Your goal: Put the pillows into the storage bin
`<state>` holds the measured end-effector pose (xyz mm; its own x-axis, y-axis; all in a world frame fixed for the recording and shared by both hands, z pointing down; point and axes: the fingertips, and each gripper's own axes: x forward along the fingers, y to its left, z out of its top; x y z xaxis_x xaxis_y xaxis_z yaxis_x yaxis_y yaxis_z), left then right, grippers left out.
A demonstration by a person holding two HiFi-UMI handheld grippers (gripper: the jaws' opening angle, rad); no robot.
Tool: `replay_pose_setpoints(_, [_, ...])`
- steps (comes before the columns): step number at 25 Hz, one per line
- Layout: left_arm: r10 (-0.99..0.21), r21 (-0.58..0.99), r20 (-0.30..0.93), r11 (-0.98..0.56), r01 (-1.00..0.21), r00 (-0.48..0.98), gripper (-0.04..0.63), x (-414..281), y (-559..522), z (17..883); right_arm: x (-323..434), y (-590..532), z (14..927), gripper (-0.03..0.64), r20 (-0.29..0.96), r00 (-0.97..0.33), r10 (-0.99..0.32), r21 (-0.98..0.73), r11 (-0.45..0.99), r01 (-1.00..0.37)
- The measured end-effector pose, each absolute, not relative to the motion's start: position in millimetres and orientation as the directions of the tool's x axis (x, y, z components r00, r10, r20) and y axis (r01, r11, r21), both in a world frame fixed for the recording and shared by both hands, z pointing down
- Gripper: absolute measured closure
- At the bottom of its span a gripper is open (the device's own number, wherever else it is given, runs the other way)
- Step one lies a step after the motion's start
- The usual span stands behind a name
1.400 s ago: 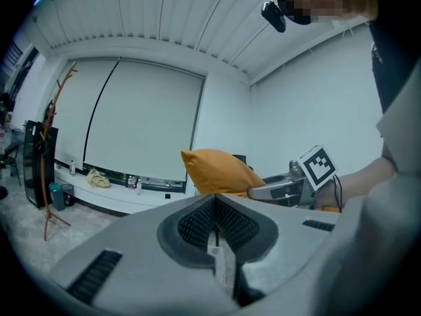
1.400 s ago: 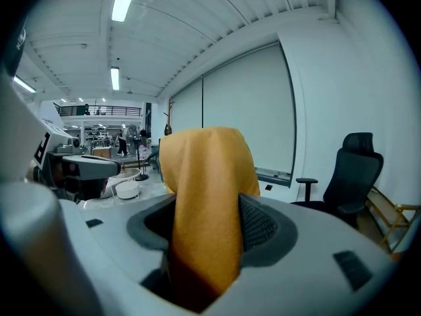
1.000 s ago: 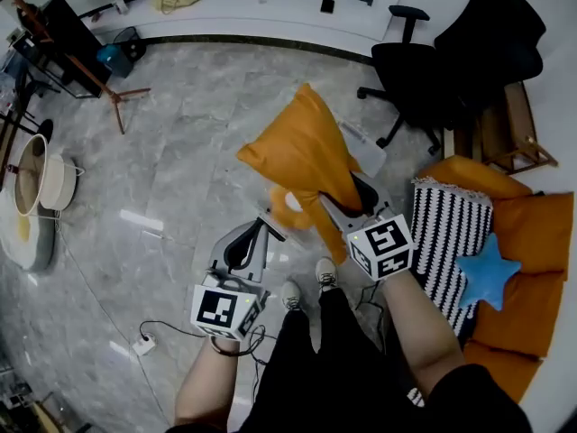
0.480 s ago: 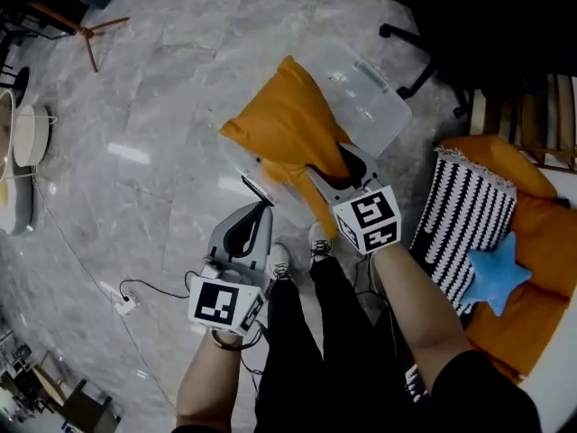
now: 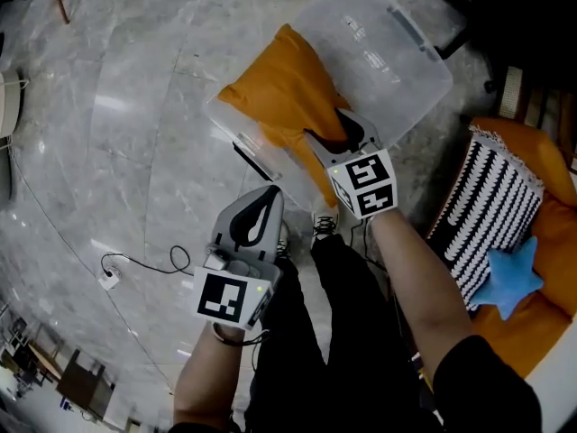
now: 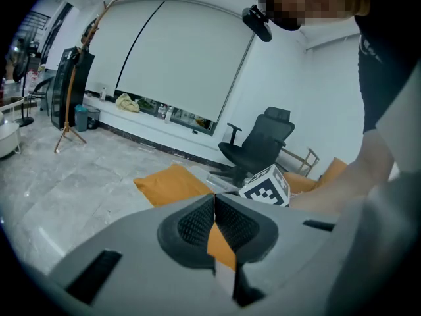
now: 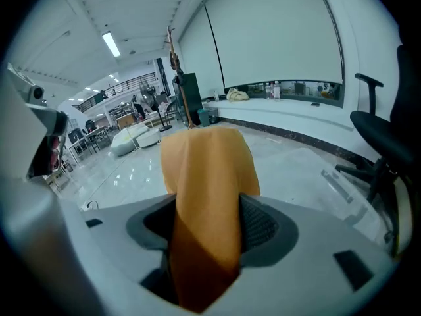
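In the head view my right gripper (image 5: pixel 335 142) is shut on a corner of an orange pillow (image 5: pixel 281 106). The pillow hangs over the near left part of a clear plastic storage bin (image 5: pixel 397 57) on the floor. Through the right gripper view the orange fabric (image 7: pixel 207 176) fills the gap between the jaws. My left gripper (image 5: pixel 258 222) is lower and nearer, shut with nothing in it, pointing toward the bin. The left gripper view shows the same pillow (image 6: pixel 172 183) beyond the closed jaws. A striped pillow (image 5: pixel 498 210) and a blue star pillow (image 5: pixel 510 278) lie on the sofa at the right.
An orange sofa (image 5: pixel 532 332) runs along the right edge. A black office chair (image 6: pixel 260 143) stands behind the bin. A white cable with a plug (image 5: pixel 108 280) lies on the grey marble floor at the left. The person's legs and shoes are just below the bin.
The right gripper has carried the orange pillow forward, so it now hangs over the clear bin. The left gripper has stayed shut and followed along.
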<state>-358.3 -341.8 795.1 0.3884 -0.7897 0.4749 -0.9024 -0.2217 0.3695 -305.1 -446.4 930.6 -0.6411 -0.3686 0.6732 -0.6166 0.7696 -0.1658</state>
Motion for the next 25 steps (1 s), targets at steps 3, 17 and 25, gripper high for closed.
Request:
replay_pose_setpoints(3, [-0.778, 0.378, 0.494, -0.209, -0.902, 0.388, 0.588, -368, -339, 816, -310, -443, 963, 0.332, 0.697, -0.625, -0.352, -0.168, 0.767, -0.619])
replay_pose_setpoints(17, [-0.787, 0.364, 0.463, -0.25, -0.897, 0.407, 0.588, -368, -335, 773, -310, -425, 914, 0.193, 0.63, -0.679, -0.377, -0.235, 0.741, -0.63])
replay_pose_setpoints(25, [-0.8, 0.329, 0.418, -0.308, -0.892, 0.431, 0.588, -352, -332, 673, -304, -410, 777, 0.189, 0.543, -0.715, -0.442, -0.189, 0.765, -0.616])
